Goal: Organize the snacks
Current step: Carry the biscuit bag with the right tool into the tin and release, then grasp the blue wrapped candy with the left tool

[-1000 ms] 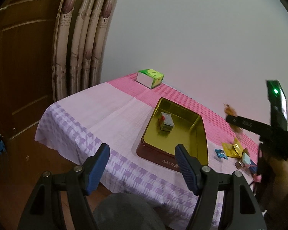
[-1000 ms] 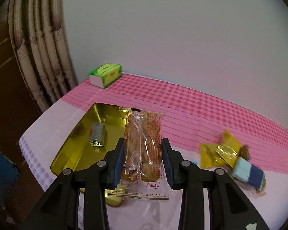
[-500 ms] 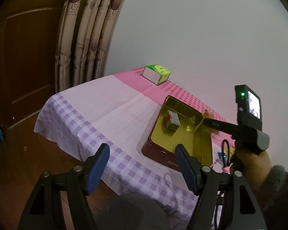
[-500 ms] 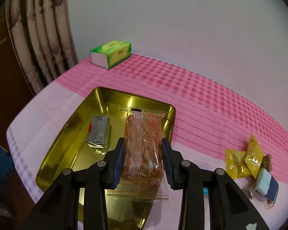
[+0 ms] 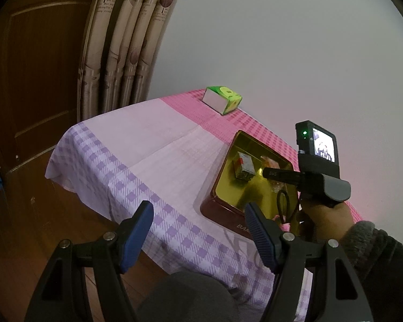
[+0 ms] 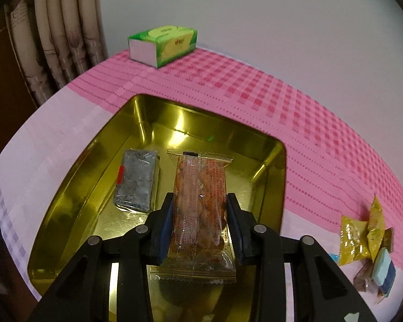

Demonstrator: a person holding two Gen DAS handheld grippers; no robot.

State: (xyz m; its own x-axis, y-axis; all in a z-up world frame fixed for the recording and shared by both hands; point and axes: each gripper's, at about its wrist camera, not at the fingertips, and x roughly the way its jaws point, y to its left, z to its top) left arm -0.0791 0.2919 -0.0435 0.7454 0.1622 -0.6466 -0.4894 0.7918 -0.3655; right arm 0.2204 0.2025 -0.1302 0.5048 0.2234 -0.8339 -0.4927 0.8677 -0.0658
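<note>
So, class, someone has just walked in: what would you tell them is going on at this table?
A person is sorting snacks into a gold tin with a hand-held claw in each hand. The right claw is shut on a clear biscuit packet, held over the tin beside a silver-wrapped snack already lying inside. The left claw is open and empty, off the table's edge. More wrapped snacks lie on the tablecloth.

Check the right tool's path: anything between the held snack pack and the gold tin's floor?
Nothing visible. The right tool holds the clear snack pack over bare floor of the gold tin. The silver packet lies to its left, apart from it.
</note>
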